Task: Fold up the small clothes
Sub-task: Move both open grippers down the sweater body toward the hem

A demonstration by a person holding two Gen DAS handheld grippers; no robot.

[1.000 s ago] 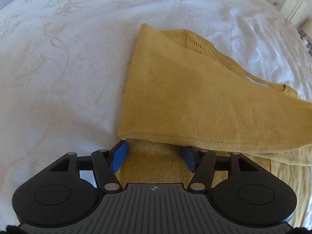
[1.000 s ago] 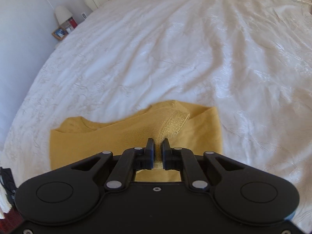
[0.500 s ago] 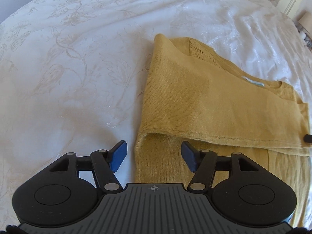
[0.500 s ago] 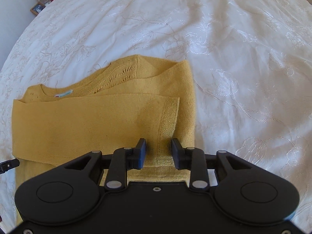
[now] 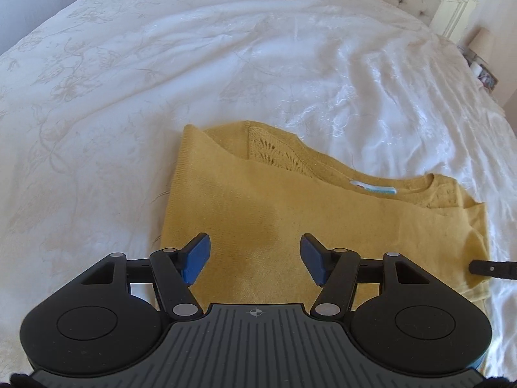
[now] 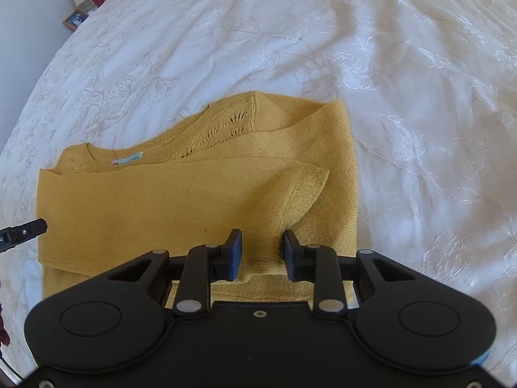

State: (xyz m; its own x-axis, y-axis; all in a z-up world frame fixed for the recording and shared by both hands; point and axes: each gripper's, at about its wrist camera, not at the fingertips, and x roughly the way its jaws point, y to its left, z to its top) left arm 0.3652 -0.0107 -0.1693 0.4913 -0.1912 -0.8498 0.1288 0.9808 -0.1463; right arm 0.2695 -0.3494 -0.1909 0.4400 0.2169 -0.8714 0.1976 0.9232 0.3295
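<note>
While my left gripper [image 5: 255, 260] stands apart and empty, my right gripper [image 6: 261, 252] has just opened, clear above the folded mustard sweater [image 6: 194, 200] on the white bedspread [image 6: 420, 97]; its near hem is hidden.

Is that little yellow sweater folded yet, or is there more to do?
Partly. The yellow sweater lies on the white bedspread with one fold laid across it. Both the left hand-held gripper and right hand-held gripper are open, holding nothing; the right one's jaws have just opened. The neck label shows, so probably another fold remains.
</note>
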